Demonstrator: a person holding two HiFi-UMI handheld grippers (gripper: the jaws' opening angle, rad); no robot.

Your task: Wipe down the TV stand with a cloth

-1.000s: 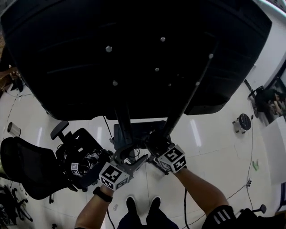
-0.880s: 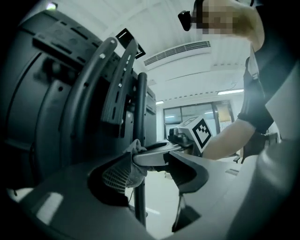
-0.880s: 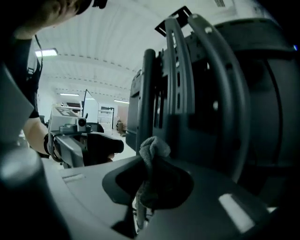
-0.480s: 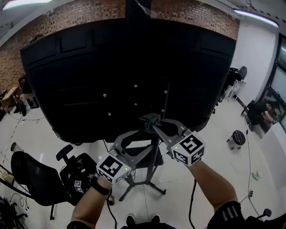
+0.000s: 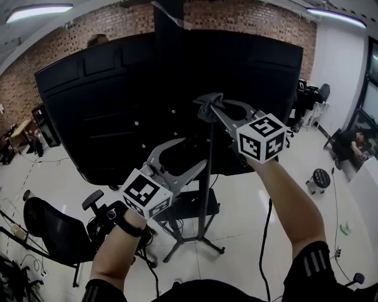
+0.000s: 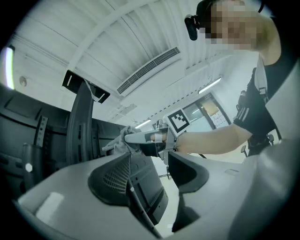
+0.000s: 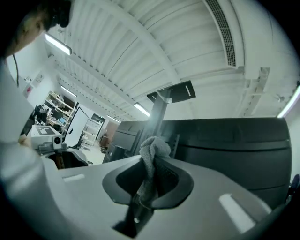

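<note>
Cloth [image 5: 208,106] is now up high, pinched as a grey wad at the tip of the right gripper [image 5: 215,112], whose jaws are closed on it. That gripper's own view shows the wad [image 7: 151,154] bulging above the two pads.

A second ago both grippers were down by the foot of the TV stand [image 5: 168,15], close to the floor. Half a second ago they were about level with each other at mid height. Since then the right one has climbed further, while the left gripper [image 5: 192,154] has stayed lower and to the left. Its jaws stand apart with nothing between them.

In the head view the cloth lies right at the thin pole [image 5: 208,189], in front of the black back of the TV [image 5: 100,106]. Whether it presses on the pole I cannot tell.

The rise from bottom to top reads as one upward wipe along the upright, probably near its end. What seems left is the rest of the stand, such as the legs [image 5: 183,248] at the floor.
</note>
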